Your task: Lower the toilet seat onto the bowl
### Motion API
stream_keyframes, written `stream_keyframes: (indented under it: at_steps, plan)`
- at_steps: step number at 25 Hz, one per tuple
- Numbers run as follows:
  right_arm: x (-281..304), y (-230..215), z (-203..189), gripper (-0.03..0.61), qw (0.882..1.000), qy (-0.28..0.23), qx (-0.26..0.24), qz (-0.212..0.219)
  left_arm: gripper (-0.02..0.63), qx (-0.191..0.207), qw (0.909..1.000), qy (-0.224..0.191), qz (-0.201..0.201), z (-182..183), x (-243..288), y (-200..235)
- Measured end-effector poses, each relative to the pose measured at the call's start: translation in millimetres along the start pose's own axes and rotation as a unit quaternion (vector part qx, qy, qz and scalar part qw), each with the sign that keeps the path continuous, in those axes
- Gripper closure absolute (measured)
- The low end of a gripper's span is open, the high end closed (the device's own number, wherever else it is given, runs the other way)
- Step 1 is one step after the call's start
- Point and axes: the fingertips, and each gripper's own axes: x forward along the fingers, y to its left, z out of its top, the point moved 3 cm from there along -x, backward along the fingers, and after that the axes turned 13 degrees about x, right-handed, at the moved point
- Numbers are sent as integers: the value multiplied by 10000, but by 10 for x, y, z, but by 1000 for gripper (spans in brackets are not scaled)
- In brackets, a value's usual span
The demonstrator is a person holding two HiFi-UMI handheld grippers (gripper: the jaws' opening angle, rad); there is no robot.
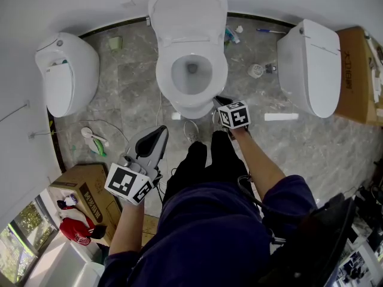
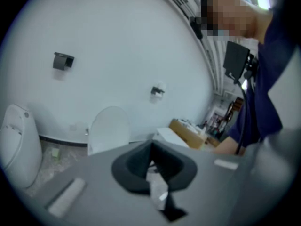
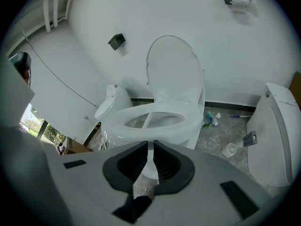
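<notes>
The grey marble floor [image 1: 131, 100] carries three white toilets; the middle toilet [image 1: 192, 103] stands straight ahead of the person. Its lid [image 1: 188, 14] is upright against the wall. The toilet seat [image 1: 163, 70] looks to lie flat on the bowl, its ring level in both the head view and the right gripper view.

The person stands close in front, dark trousers [image 1: 203, 160] between the two arms. The right forearm [image 1: 260, 160] is stretched forward and bare below a dark blue sleeve. It tilts the right gripper [image 1: 220, 100] steeply downward, its tip just beside the front right rim of the bowl. Whether it touches the rim I cannot tell. Its jaws stand only a narrow slit apart and have hold of nothing; the white front of the toilet shows through the gap.

The left forearm [image 1: 131, 226] is drawn back by the person's side. The left gripper [image 1: 161, 130] points forward at a shallow downward slant, well apart from the toilet. Its jaws meet at the tips and are empty.
</notes>
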Motion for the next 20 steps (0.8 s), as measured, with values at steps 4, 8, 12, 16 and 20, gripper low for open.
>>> stream_keyframes:
  at_steps: [4, 8, 12, 16, 20]
  plan:
    - [18, -15, -30, 540, 10000, 69, -18, 17, 612, 8, 10000, 5, -22, 13, 25, -8]
    - [51, -25, -76, 540, 9999, 125, -15, 19, 611, -8, 10000, 40, -17, -17, 23, 0]
    - [89, -43, -127, 540, 9999, 165, 9, 15, 611, -24, 10000, 77, -8, -62, 18, -5]
    - [113, -59, -174, 540, 9998, 216, 25, 12, 611, -34, 9999, 99, -15, -81, 19, -14]
    - [139, -76, -214, 540, 9997, 257, 42, -5, 612, -48, 9999, 132, -29, -100, 27, -17]
